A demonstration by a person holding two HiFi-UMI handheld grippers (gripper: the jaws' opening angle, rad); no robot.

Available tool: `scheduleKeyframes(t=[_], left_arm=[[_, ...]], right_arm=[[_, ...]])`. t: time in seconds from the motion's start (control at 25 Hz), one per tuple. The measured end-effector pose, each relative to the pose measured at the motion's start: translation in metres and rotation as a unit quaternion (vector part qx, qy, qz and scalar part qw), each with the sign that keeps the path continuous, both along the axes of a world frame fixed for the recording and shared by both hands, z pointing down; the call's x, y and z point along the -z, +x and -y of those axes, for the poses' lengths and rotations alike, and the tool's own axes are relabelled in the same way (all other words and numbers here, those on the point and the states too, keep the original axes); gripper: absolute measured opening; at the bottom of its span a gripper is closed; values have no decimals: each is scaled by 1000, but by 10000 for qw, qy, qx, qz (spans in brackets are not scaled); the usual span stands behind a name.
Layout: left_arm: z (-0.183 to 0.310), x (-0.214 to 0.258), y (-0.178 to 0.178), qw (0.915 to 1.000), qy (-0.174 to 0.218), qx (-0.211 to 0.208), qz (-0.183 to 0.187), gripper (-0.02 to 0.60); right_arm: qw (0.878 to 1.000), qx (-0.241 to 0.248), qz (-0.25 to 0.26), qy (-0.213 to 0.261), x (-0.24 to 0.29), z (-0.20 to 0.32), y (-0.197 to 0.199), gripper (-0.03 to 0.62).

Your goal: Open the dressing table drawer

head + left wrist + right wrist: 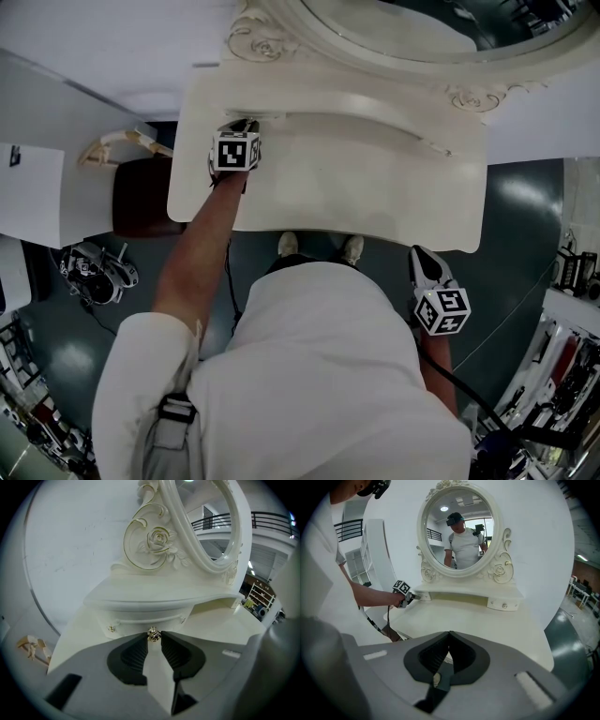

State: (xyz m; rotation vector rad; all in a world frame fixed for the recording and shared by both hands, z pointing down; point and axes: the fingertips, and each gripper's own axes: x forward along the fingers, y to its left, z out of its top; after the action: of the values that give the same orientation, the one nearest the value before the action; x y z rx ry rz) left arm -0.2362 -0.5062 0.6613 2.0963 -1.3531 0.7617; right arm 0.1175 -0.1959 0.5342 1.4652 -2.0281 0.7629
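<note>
Left gripper (153, 637): my left tool, pointing down at the back left of the table; its dark ribbed pads are pinched onto the small metal knob (153, 633), one on each side
Drawer (136, 624): the little cream drawer at the left end of the raised shelf (159, 595), just under the carved rose (158, 540); the knob sits at the middle of its front, and from here the front looks pushed in
Left gripper from above (246, 123): its tip touches the shelf's left end, with the marker cube (234, 152) just behind it and my bare forearm running back from there
Right gripper (449, 634): jaws brought together at the tips with nothing between them
Right gripper from above (418, 253): held low by my right side, off the front edge of the table, well apart from the drawer
Table top (375, 187): pale cream, curved at the front
Mirror (461, 531): oval, in a scrolled cream frame, upright behind the shelf; it reflects me in a white shirt
Second drawer (504, 604): at the shelf's right end, with no gripper on it
</note>
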Motion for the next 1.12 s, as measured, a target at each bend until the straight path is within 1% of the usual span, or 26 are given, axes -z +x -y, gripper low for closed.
scheduleKeyframes(t=[0.48, 1.12], left_arm=[[-18, -2, -2, 9999, -38, -109, 18, 95], [-46, -2, -7, 9998, -65, -198, 13, 95]], right_arm=[[9999, 157, -15, 56, 2, 5, -11, 2], [9998, 164, 7, 98, 2, -12, -19, 2]])
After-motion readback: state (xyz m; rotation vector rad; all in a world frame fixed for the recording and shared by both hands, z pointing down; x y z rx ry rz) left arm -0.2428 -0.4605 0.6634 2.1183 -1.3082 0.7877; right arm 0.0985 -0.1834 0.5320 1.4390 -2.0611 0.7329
